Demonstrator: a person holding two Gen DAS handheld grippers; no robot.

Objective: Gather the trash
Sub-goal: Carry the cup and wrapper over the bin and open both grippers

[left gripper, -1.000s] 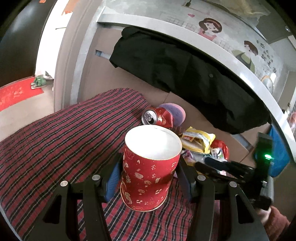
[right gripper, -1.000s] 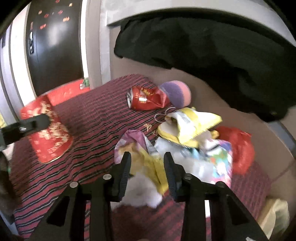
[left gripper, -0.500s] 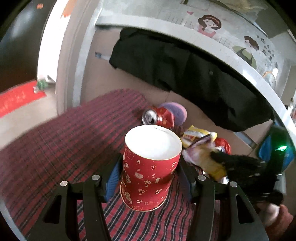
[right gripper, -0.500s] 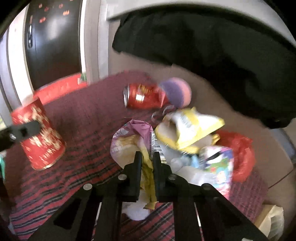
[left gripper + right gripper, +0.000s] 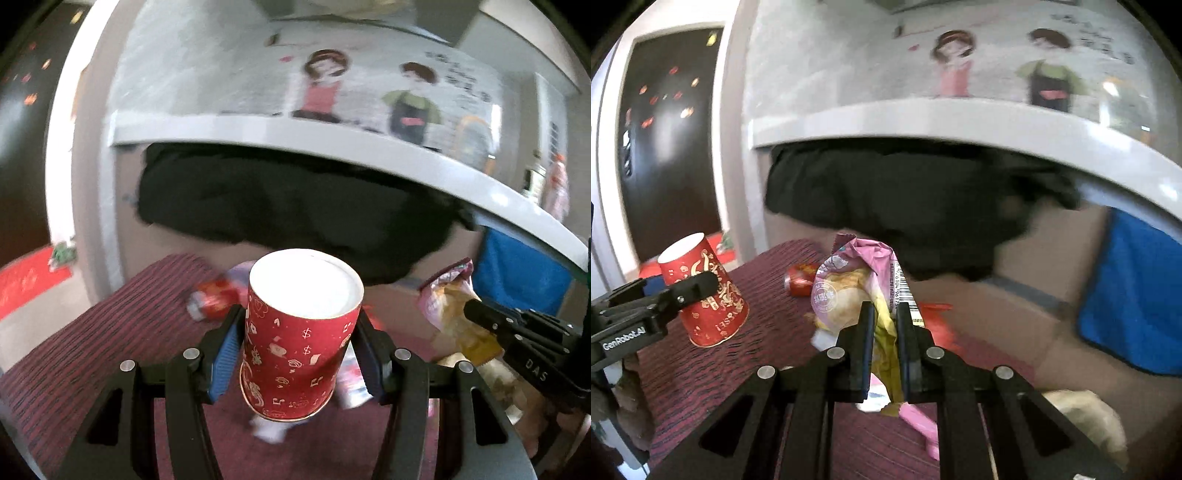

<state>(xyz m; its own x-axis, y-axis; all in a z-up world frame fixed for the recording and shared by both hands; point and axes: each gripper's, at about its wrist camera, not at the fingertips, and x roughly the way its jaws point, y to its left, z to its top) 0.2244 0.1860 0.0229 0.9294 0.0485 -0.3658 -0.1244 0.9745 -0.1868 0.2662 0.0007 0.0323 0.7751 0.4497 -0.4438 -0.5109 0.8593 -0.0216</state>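
Trash item one, a red paper cup (image 5: 301, 336) printed with small white and gold symbols, sits upright between the fingers (image 5: 225, 354) of the left gripper (image 5: 301, 354), which stand wide and press its two sides. Its white inside faces up and shows nothing in it. The cup hangs clear above the dark red striped cloth (image 5: 92, 347) that covers the bench.

Trash item two, a crumpled pink and yellow plastic snack wrapper (image 5: 857, 284) with a barcode strip, is pinched in the right gripper (image 5: 884, 321). Those fingers (image 5: 866, 332) are drawn close together, with only the thin film between them. The wrapper stands up above the fingertips, to the right of the cup as the left wrist view shows it, and also hangs below them.

Beyond the cup, a crushed red drink can (image 5: 210, 299) lies on its side on the cloth, blurred. More litter lies under and right of the cup; its kind cannot be told. Behind the cup, a black garment (image 5: 295, 206) hangs from a white ledge (image 5: 332, 140).
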